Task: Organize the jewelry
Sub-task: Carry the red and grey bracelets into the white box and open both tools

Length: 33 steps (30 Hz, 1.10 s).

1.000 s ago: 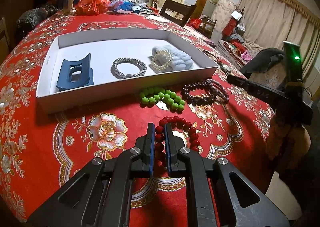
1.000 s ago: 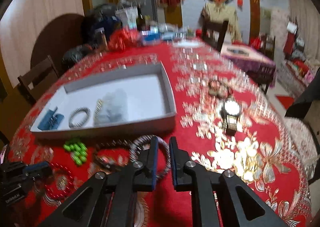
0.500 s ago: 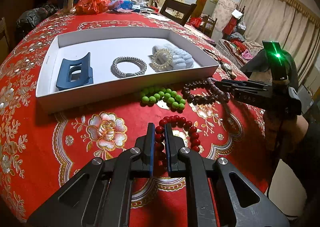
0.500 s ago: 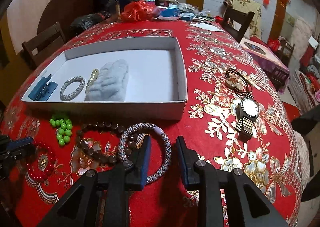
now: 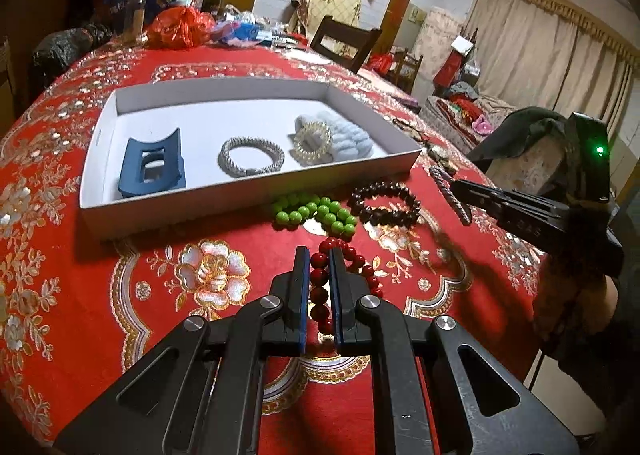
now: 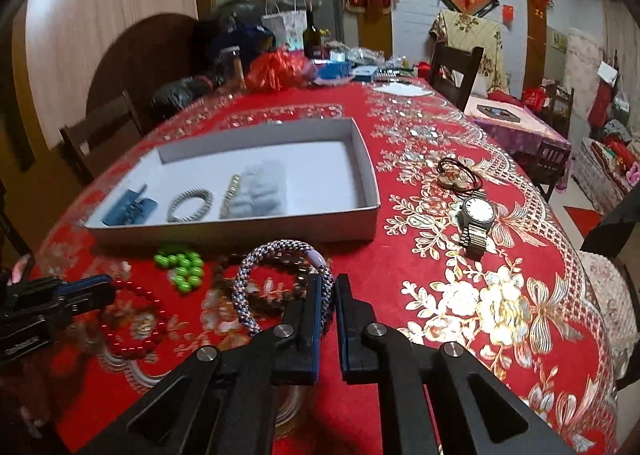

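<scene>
- Left tongs are clenched on the red round-bead bracelet — the strand runs straight up the slot between the two blue pads, and the rest of the loop lies on the red-and-gold embroidered cloth of the bench, close to the near edge. Pinching one side of the loop is the sensible hold, I'd say: beads roll, a strand doesn't.
- Right tongs are clamped on the grey-and-lilac braided cord bracelet, gripped at its right side, and the ring stands up off the cloth instead of lying flat. From the left wrist view the same bracelet hangs edge-on from the tips of those tongs, its shadow on the cloth below — so it looks lifted.
- The white shallow cardboard tray sits just beyond the loose pieces, its near wall facing both tongs. Inside: a blue plastic claw hair clip, a silver woven chain bracelet, a clear coiled hair tie resting on a pale blue fluffy scrunchie — sorted pieces, lined up along the tray's near side.
- Not yet sorted, between tray and tongs: the green bead bracelet and the dark brown wooden bead bracelet, touching side by side.
- Toward the bench's right edge, a silver metal wristwatch and a black cord necklace with pendants wait, well apart from the tray.
- My read — both bracelets are headed for the tray's empty right half.
</scene>
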### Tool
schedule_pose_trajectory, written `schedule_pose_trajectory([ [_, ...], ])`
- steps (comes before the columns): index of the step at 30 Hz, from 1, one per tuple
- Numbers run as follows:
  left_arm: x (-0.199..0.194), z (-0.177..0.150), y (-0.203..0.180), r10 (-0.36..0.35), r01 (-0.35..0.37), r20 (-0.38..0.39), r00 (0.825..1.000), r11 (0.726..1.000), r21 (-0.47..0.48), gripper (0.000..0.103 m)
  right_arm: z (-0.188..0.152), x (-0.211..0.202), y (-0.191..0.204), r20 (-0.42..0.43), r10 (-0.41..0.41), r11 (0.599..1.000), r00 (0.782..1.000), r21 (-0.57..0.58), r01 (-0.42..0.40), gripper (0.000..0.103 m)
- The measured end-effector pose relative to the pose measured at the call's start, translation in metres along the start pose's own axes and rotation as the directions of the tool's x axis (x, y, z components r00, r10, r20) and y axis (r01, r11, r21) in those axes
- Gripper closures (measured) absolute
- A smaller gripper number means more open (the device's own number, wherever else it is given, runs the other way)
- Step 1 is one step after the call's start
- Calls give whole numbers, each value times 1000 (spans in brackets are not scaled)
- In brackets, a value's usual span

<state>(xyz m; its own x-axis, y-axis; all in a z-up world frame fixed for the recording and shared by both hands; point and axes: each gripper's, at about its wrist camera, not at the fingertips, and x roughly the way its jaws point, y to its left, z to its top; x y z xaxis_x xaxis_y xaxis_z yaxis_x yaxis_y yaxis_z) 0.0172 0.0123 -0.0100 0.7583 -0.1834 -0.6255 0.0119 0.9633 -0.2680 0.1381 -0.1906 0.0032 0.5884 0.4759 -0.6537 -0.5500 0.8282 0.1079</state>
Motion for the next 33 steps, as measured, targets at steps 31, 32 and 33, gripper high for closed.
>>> schedule_pose_trajectory([
  [31,43,120,25,93,-90,55,994,995,-50,95,84,66,44,-6,108,994,994,20,-108,97],
  [32,49,119,29,106,-103,45,993,993,-61,95,85,70,45,-12,111,994,994,20,-111,97],
  [33,52,117,32,119,-116,39,992,991,-68,95,86,75,47,-20,113,993,993,25,-113,97],
])
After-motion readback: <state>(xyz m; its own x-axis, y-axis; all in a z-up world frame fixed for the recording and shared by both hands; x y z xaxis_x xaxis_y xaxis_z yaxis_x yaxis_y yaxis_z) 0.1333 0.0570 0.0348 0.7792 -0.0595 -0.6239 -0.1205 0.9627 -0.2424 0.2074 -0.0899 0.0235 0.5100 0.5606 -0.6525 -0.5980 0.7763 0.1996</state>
